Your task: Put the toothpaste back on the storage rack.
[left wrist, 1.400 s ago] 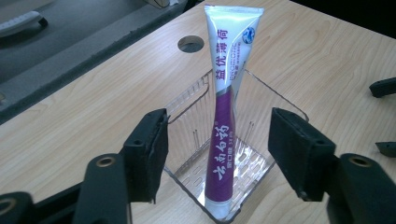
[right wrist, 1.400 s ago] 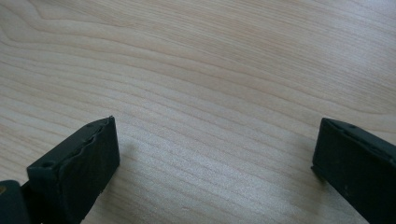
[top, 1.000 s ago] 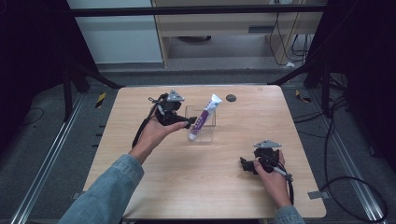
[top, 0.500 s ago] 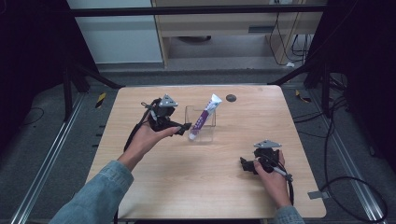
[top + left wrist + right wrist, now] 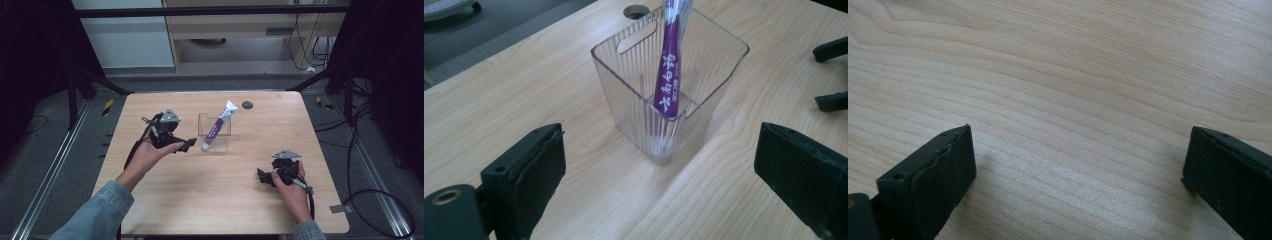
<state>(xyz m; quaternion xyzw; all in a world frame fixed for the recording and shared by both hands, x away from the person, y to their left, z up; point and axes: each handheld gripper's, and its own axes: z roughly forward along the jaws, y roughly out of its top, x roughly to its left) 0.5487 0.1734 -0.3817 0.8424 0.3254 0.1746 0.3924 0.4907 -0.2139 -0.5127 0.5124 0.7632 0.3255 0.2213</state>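
A purple and white toothpaste tube (image 5: 218, 124) stands slanted in a clear ribbed holder (image 5: 223, 141) near the table's middle. In the left gripper view the tube (image 5: 669, 75) leans against the holder's (image 5: 714, 75) far rim. My left gripper (image 5: 188, 145) is just left of the holder and apart from it. Its jaws have just been opening and stand wide with nothing between the pads (image 5: 541, 170). At the front right my right gripper (image 5: 261, 176) rests low on the table, open, with bare wood between its fingers (image 5: 943, 165).
A round dark cable hole (image 5: 247, 104) sits in the tabletop (image 5: 200, 200) behind the holder. Black frame bars and cables surround the table. The right gripper's jaw tips (image 5: 831, 50) appear at the right edge of the left gripper view.
My left hand has drawn back from the holder, leftward and toward the near side, with its jaws a little wider. The tube stays in the holder. The right hand has kept still.
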